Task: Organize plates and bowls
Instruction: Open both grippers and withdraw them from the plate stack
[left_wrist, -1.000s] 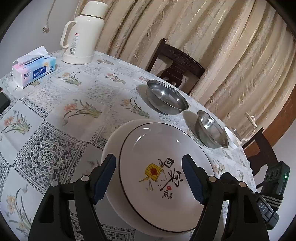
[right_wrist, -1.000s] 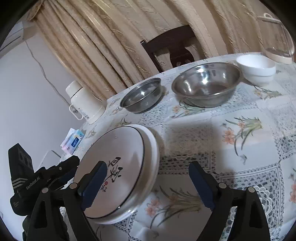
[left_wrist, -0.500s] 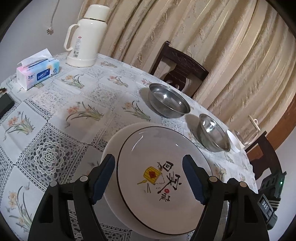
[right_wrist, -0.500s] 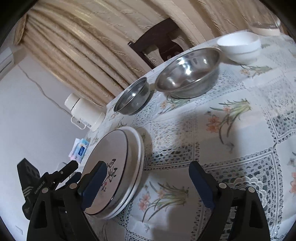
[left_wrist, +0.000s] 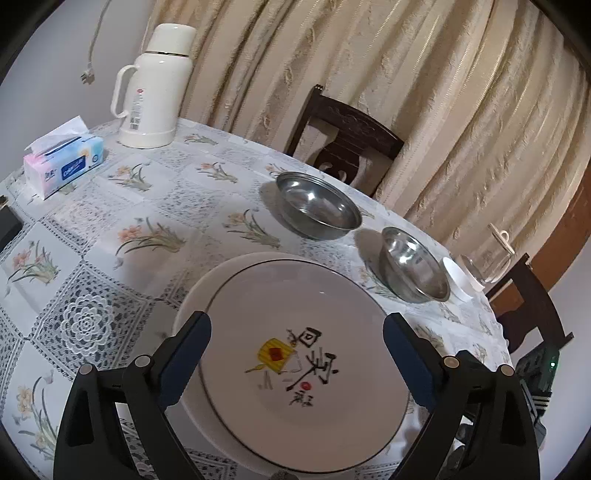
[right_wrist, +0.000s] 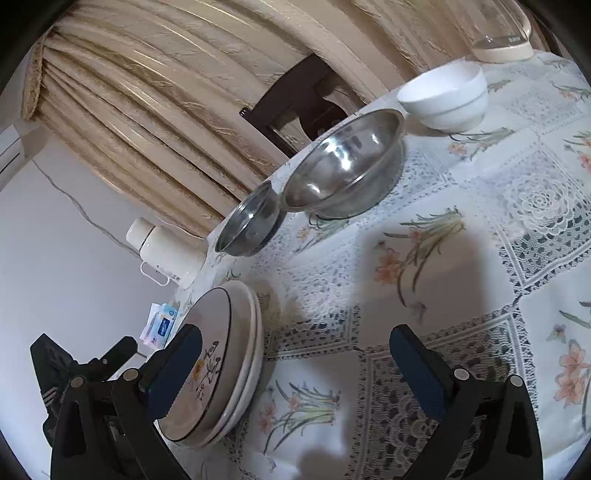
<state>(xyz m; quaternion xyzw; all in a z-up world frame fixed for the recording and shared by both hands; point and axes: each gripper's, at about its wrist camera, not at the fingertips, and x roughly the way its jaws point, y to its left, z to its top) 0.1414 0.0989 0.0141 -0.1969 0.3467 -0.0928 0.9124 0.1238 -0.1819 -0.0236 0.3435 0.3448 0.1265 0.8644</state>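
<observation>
A stack of white plates (left_wrist: 303, 362) rests on the flowered tablecloth (left_wrist: 92, 314); the top one has a dark rim line and black calligraphy. My left gripper (left_wrist: 297, 356) hovers over it with jaws opening, and neither pad presses on the plate. Beyond the stack stand a shallow steel bowl (left_wrist: 317, 208), a deeper steel bowl (left_wrist: 415, 264) and a white bowl (left_wrist: 458, 277). My right gripper (right_wrist: 295, 369) is over bare cloth just right of the plate stack (right_wrist: 221, 362). Its jaws are opening with nothing between them. Both steel bowls (right_wrist: 347, 173) and the white bowl (right_wrist: 445, 96) lie ahead of it.
A cream thermos jug (left_wrist: 153, 88) and a tissue pack (left_wrist: 62, 162) stand at the far left. A dark wooden chair (left_wrist: 343, 140) is behind the table before the curtains. A glass pot (right_wrist: 502, 29) sits past the white bowl. The table's round edge runs close behind the bowls.
Both grippers' jaws have spread wider. The right gripper has rolled and shifted, so the table now looks tilted in its view. The plates and bowls have stayed in place.
</observation>
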